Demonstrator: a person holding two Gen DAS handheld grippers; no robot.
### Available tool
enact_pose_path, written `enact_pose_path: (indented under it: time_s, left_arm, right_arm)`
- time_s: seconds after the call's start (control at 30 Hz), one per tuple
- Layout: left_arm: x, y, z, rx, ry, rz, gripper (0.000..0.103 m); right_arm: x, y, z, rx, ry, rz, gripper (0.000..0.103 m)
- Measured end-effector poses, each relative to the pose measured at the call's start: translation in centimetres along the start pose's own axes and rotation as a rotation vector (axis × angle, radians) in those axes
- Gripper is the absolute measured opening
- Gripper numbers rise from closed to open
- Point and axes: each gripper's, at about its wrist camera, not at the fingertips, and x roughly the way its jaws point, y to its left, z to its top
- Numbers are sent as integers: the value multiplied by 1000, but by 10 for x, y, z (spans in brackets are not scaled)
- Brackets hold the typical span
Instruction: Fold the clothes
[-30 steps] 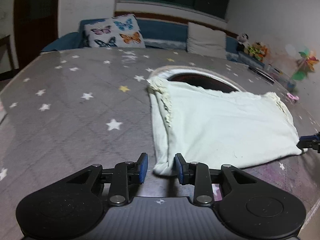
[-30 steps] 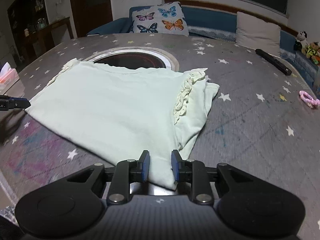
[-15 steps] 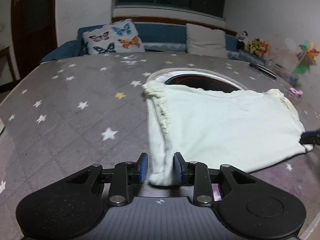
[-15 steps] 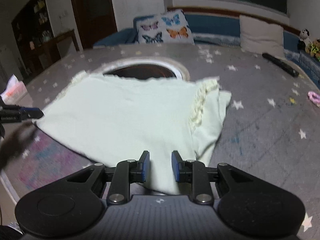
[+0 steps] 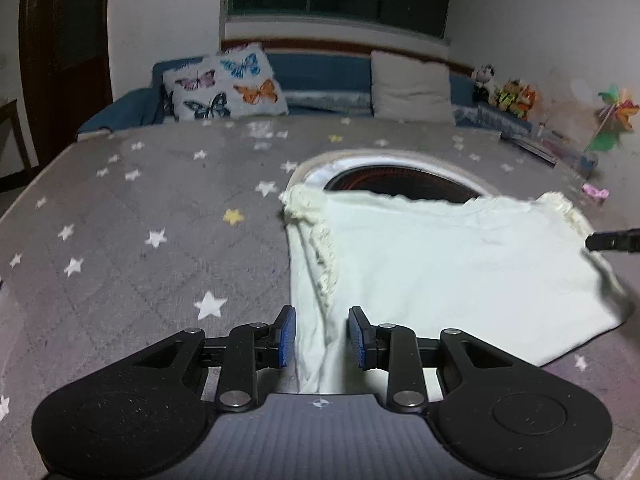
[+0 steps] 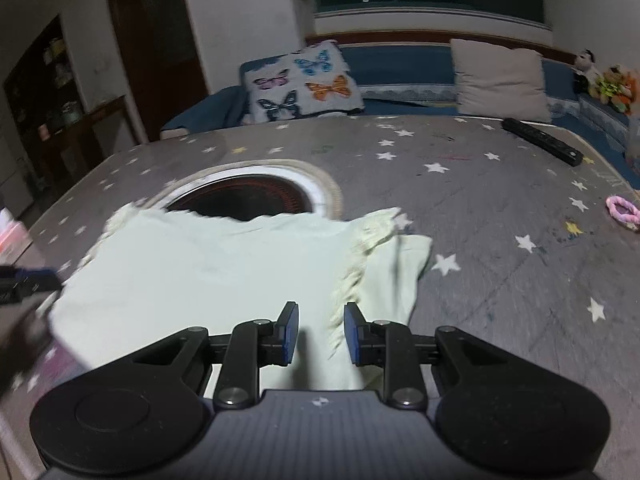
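There are no words, numbers or brand names to read in either view. The only mark is a small round cross sign on the grey body of each gripper, just behind its two fingers: one on the left gripper (image 5: 322, 337) and one on the right gripper (image 6: 321, 334). It is a sign, not a letter.

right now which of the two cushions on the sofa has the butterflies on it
The butterfly cushion on the left end of the blue sofa: white with purple, blue, orange and dark butterflies. The other cushion, further right, is plain beige with no pattern.
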Motion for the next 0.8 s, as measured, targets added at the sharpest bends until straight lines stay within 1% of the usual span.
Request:
enact_pose_path:
  time_s: [0.03,0.13,0.2,0.27,0.33,0.4,0.53,0.6,0.7,0.77,0.8]
  left_arm:
    - [2,3,-2,-6,11,-6,34]
    - [1,7,-2,-18,12,-19,34]
    - [-1,4,1,-8,0,-20,34]
    - [0,3,6,-7,-8,-24,33]
    - [4,1,11,-11,-10,-24,34]
    - [10,1,15,-19,-7,-18,34]
    - [23,7,16,-35,10,-12,35]
    - [23,12,16,-52,10,-19,36]
    - [20,13,17,-64,12,-17,37]
    - [14,11,15,-64,3,-8,45]
    - [11,11,14,-67,-2,-8,47]
  right_arm:
    - [4,-4,0,13,14,-5,24]
    - [17,-16,0,53,52,-20,24]
    - [13,-16,1,55,42,-21,24]
    - [7,-8,6,12,6,-29,24]
    - [6,-3,14,-12,-23,-17,24]
    - [12,-1,22,-15,-31,-10,24]
    - [36,-4,32,-2,-6,-26,24]
    - [47,-10,31,17,15,-44,24]
    - [49,-18,27,50,26,-40,24]
    - [45,-15,27,37,19,-53,25]
    - [42,-12,28,28,15,-57,25]
